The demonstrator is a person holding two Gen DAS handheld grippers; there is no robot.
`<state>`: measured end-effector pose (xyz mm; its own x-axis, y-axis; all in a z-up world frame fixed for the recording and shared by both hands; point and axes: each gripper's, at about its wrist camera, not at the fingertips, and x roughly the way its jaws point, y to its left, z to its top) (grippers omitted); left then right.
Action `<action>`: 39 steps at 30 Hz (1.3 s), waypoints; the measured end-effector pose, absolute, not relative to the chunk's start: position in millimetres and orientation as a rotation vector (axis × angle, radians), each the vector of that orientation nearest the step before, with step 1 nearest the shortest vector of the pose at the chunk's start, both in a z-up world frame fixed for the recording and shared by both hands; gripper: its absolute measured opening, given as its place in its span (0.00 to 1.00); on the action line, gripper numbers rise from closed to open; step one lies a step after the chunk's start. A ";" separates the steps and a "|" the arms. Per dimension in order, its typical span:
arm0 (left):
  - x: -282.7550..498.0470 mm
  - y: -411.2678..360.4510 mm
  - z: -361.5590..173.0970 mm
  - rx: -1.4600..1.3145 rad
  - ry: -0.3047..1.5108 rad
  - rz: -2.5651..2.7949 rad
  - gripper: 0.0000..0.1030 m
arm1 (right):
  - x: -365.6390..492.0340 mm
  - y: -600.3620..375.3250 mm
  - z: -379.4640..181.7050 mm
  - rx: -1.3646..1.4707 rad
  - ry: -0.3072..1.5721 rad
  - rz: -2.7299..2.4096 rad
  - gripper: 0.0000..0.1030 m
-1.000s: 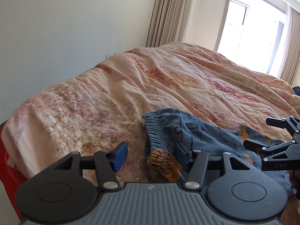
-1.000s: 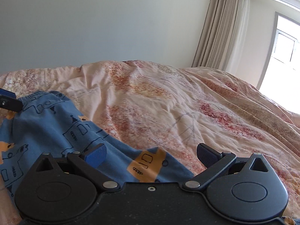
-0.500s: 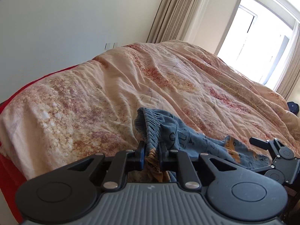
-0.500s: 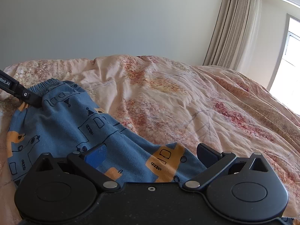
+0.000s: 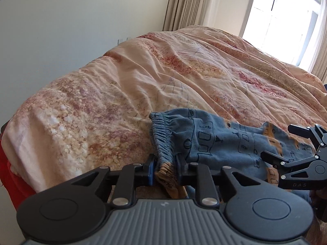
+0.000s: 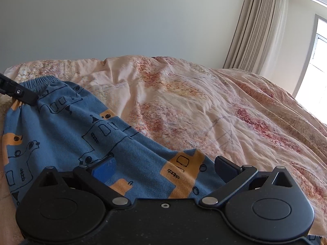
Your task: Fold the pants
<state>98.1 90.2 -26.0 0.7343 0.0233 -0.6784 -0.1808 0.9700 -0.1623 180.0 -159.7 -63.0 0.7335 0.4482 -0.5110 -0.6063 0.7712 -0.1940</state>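
The small blue cotton pants printed with black line drawings and orange patches (image 5: 214, 143) are lying crumpled on a wrinkled peach floral bedspread (image 5: 163, 71), near its close edge. The black left gripper (image 5: 164, 168) is sitting at the gathered elastic waistband (image 5: 163, 138), whose bunched blue and orange fabric is standing between its two blue-padded fingers (image 5: 150, 170). Those jaws are opening at this moment, and the pads are still resting against both sides of the waistband. In the right wrist view one finger of this gripper is reaching in from the left edge and touching the waistband corner.

The black right gripper (image 6: 163, 165) is hovering low over the leg end of the pants, its fingers (image 6: 103, 167) spread wide. The blue and orange cloth is lying beneath and between them without being pinched; the right-hand finger is sitting at the fabric's edge, beside the bedspread.
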 end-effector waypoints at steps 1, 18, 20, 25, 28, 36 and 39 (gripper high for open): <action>96.9 90.0 -24.1 -0.219 0.730 0.120 0.48 | 180.2 -159.9 -63.2 -0.362 0.462 0.593 0.99; 169.9 12.1 -38.6 0.207 0.687 0.108 0.88 | 188.4 -167.3 -64.3 -0.349 0.485 0.574 0.99; 177.1 13.7 -43.8 0.205 0.694 0.127 0.94 | 193.7 -171.4 -67.5 -0.357 0.494 0.531 0.99; 183.7 29.4 -46.8 0.126 0.722 0.159 0.99 | 221.2 -193.8 -81.7 -0.377 0.542 0.327 0.99; 181.3 28.0 -42.5 0.139 0.720 0.167 0.99 | 235.6 -216.5 -83.2 -0.289 0.579 0.237 0.99; 170.0 6.0 -22.4 0.172 0.698 0.159 0.99 | 230.8 -236.4 -62.8 -0.201 0.526 0.189 0.99; 163.7 -7.6 -13.0 0.188 0.679 0.137 1.00 | 228.0 -238.8 -56.6 -0.193 0.516 0.194 0.99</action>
